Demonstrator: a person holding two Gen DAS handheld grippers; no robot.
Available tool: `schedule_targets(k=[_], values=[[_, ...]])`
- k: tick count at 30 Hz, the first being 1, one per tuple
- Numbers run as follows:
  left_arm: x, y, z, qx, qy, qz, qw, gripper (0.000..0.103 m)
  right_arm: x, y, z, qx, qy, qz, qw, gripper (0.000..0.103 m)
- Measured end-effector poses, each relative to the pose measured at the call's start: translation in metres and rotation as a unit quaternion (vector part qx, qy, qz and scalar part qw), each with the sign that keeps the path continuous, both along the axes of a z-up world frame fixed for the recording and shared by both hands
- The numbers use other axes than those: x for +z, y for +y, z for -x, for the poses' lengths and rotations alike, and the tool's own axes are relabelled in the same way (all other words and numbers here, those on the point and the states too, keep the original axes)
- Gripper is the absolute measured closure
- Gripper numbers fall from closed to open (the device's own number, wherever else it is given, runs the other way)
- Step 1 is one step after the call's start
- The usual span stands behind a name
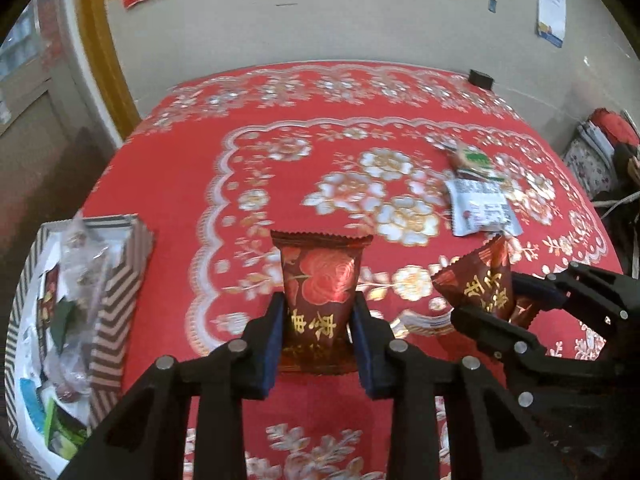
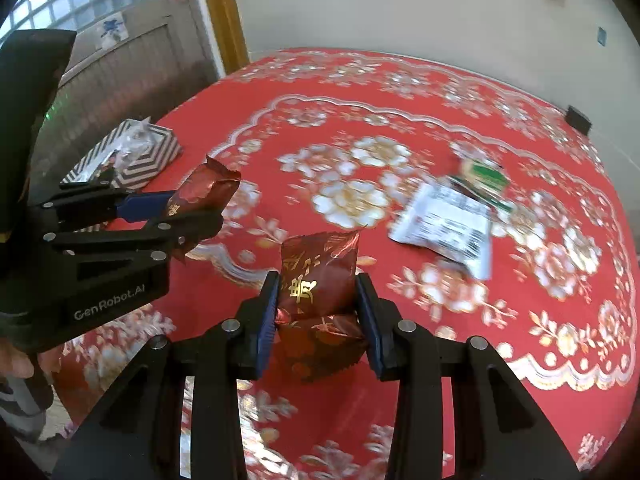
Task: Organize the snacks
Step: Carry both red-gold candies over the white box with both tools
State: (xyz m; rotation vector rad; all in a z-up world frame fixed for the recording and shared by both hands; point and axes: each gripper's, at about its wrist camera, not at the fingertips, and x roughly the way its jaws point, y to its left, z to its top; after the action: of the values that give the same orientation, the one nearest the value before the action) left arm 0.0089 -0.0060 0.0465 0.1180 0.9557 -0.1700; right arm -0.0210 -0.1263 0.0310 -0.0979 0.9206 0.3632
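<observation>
A dark red snack packet (image 1: pixel 318 300) sits clamped in the left gripper (image 1: pixel 318 344); the right gripper (image 2: pixel 316 320) is clamped on a second red packet (image 2: pixel 318 300). Both hang above a desk (image 1: pixel 168 184) under a red floral cloth. A white packet (image 1: pixel 482 208) and a green-labelled one (image 1: pixel 472 160) lie farther back, blurred. The striped box (image 1: pixel 116 312) at the left edge is cut off. A beige wall (image 1: pixel 320 8) stands behind.
</observation>
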Motion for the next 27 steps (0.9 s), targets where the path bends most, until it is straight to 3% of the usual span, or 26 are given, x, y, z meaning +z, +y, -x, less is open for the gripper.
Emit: schedule_targets(k=[13,27], values=[[0.013,0.075,0.013,0.064,-0.020,-0.001,0.9978,0.069,0.006,0.075,-0.007,0.057,-0.004,0.000,0.998,0.067],[0.027,0.153,0.034,0.136,-0.038,-0.008,0.9899,0.069,0.018,0.161,-0.007,0.128,-0.014,0.003,0.992,0.067]])
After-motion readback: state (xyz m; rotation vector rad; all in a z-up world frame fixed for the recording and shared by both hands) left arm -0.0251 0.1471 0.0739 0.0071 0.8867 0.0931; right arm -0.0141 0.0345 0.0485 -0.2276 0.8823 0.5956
